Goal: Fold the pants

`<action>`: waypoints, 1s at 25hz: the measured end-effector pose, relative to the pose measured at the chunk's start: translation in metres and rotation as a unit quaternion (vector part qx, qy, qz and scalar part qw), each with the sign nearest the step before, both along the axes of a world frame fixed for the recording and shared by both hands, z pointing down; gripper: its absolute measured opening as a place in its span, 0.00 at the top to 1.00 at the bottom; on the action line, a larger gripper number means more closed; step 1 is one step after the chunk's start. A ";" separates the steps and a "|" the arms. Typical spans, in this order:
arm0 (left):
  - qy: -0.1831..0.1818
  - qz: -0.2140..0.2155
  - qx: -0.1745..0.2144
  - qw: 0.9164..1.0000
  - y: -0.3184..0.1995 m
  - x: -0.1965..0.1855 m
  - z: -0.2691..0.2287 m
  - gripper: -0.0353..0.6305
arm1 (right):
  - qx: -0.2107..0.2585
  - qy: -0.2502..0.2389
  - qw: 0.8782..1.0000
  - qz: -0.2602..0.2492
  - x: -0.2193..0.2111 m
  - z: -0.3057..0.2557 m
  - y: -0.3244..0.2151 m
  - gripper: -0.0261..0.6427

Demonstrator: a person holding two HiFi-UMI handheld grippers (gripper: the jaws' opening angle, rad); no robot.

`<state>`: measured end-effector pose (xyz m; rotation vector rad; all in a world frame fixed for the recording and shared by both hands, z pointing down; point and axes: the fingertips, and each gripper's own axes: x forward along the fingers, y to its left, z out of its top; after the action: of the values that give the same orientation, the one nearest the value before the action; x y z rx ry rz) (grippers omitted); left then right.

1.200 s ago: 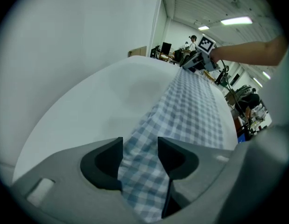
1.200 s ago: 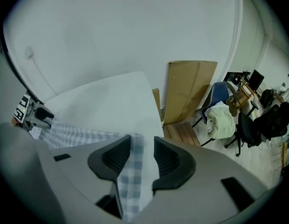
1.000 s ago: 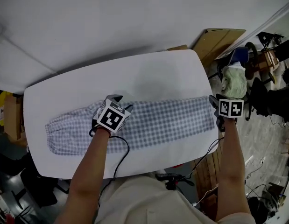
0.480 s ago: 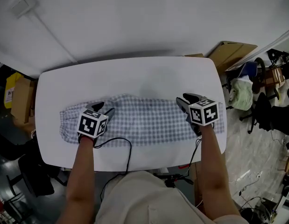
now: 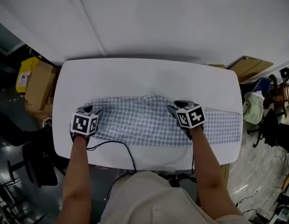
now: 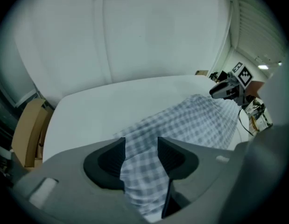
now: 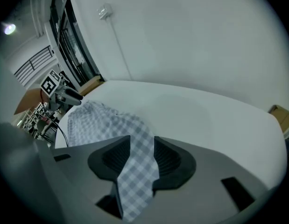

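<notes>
The pants (image 5: 149,125) lie stretched in one long narrow strip across the near half of the table (image 5: 135,73), from near its left end to its right edge. My left gripper (image 6: 140,157) is clenched on the checked cloth at the strip's left end. My right gripper (image 7: 142,155) pinches the far edge near the middle. Its jaws have just been easing open a little, yet the cloth sits between them, pressed by both pads. I judge the legs already lie one on the other, so the lengthwise fold seems done. No fold across the length shows yet. That step is left.
</notes>
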<state>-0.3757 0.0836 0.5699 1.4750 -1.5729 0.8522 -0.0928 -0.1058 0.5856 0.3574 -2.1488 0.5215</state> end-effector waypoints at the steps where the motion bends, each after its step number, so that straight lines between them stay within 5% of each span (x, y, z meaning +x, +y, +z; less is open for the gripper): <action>1: -0.005 -0.011 -0.006 1.000 0.008 -0.014 0.004 0.61 | 0.004 0.017 1.000 0.003 -0.001 0.006 -0.002 0.71; 7: 0.048 -0.068 0.012 0.996 0.010 -0.059 0.013 0.61 | 0.021 0.092 0.995 0.019 0.006 0.029 -0.014 0.71; 11: 0.078 -0.069 -0.013 0.994 0.007 -0.064 0.034 0.61 | 0.017 0.103 0.994 0.020 0.001 0.039 -0.011 0.71; 15: 0.045 -0.045 -0.066 0.996 0.011 -0.062 0.055 0.62 | 0.012 0.106 0.994 0.024 0.002 0.039 -0.013 0.72; 21: -0.027 -0.027 -0.090 0.995 0.014 -0.076 0.059 0.84 | -0.010 0.092 0.993 0.071 0.009 0.040 -0.022 0.81; 25: -0.088 0.004 -0.123 0.989 0.024 -0.089 0.059 0.84 | 0.004 0.110 0.991 0.077 0.010 0.041 -0.026 0.82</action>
<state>-0.4642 0.1072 0.6291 1.2587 -1.5260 1.1627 -0.0824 -0.1313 0.6263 0.5627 -1.9203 0.5341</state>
